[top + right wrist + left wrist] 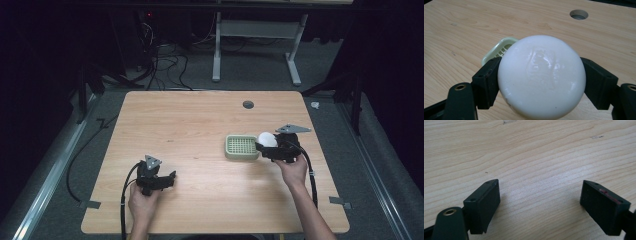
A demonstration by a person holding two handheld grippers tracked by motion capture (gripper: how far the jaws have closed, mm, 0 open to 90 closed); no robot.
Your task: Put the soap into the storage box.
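Observation:
A white oval bar of soap (541,76) is clamped between the black jaws of my right gripper (541,82), shut on it. In the high view the soap (267,139) hangs at the right edge of a pale green slotted soap dish (241,146), and the right gripper (266,146) is held by a hand from the right. The green dish (499,48) peeks out behind the soap in the right gripper view. My left gripper (172,176) rests near the table's front left, open, with bare wood between its jaws (540,202).
The wooden table (190,125) has a round cable hole (248,104) at the back. Cables trail from both grippers off the front edge. Beyond the table stand a desk frame and tangled wires on the floor.

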